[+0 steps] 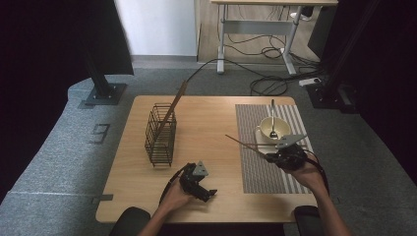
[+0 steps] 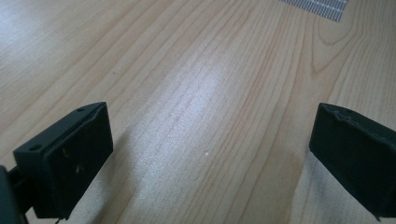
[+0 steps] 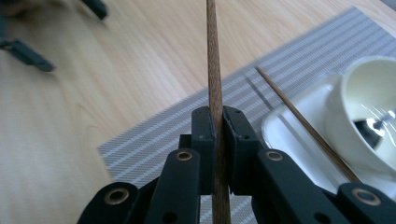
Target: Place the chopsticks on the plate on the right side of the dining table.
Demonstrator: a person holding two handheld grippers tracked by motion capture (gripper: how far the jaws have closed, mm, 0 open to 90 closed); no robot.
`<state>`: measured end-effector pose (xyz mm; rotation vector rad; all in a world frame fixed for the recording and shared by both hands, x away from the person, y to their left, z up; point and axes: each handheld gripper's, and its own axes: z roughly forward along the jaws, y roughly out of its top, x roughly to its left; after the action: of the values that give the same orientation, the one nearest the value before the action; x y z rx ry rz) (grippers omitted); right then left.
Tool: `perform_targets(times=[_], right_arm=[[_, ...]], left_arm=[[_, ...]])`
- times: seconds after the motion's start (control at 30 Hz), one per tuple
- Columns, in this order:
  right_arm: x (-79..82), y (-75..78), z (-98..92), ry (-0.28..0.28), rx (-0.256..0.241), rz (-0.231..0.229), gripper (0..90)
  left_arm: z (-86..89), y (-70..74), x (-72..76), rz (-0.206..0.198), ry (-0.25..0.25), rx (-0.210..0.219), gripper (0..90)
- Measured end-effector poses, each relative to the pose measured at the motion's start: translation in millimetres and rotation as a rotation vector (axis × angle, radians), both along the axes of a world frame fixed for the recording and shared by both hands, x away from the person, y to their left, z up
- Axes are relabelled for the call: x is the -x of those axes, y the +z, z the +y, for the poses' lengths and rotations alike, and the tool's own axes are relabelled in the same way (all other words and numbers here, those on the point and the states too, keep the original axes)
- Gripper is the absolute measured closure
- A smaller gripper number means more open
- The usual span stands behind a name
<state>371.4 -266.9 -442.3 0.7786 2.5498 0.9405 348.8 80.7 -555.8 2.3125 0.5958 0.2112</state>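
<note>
Left of centre in the high view, a black wire basket (image 1: 161,135) stands on the wooden worktop (image 1: 211,132) with a brown chopstick (image 1: 173,107) leaning out of it. Lower centre, the left gripper (image 1: 209,192) rests low, fingers (image 2: 70,158) wide apart over bare wood. At right, over the striped placemat (image 1: 255,167), the right gripper (image 1: 269,157) has its fingers clamped on a second chopstick (image 3: 215,93), beside a cream cup (image 1: 273,128) holding a spoon (image 1: 273,118).

Black claw (image 3: 216,135) with brass-ringed pivots; the other claw (image 1: 200,184) carries a grey three-cornered plate.
</note>
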Motion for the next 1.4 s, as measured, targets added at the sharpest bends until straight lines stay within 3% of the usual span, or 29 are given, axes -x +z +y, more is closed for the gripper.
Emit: perform_targets(times=[0.43,0.83,1.4], right_arm=[[-27.9,-31.5,-28.4,-0.151,0.010,0.023,82.9],[-51.2,-48.5,-42.1,-0.181,0.070,0.072,82.8],[-68.0,-65.5,-66.2,-0.194,0.082,0.117,82.2]], left_arm=[[-3.7,-1.0,0.3,0.005,-0.008,-0.043,0.0],[-3.9,-1.2,0.1,0.012,-0.012,-0.042,0.0],[-4.7,-1.2,0.3,0.013,-0.017,-0.041,0.0]])
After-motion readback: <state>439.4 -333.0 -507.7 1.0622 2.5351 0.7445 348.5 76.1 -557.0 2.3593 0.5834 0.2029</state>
